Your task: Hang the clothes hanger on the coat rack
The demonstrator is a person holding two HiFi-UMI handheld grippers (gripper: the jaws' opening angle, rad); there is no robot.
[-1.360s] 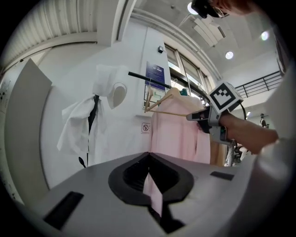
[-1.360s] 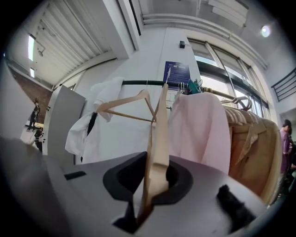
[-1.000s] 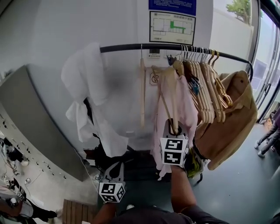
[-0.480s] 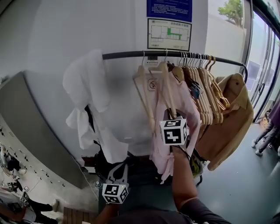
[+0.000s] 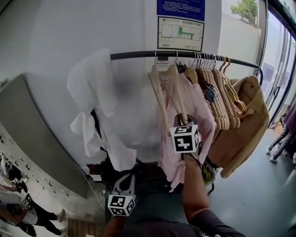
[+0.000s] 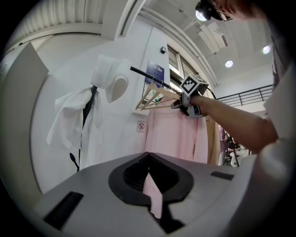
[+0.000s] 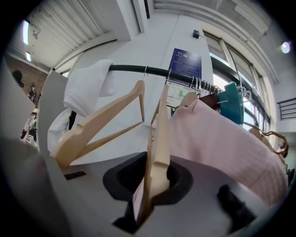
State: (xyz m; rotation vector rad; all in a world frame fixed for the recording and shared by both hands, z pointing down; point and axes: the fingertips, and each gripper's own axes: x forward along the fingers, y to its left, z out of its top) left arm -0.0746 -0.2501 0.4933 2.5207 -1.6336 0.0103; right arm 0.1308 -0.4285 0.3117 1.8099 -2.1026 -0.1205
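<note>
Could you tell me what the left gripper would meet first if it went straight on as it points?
Probably the pink garment, near its left edge; depth is unclear, so it might reach the wall instead.

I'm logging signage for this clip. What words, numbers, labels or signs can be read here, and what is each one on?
No text here can be read.
Blue sign on the wall: white lettering, too blurred to read.
White floor-plan notice just below it: green-marked plan, print too small.
Small prohibition sticker on the wall: crossed-circle symbol only, any wording too small.
</note>
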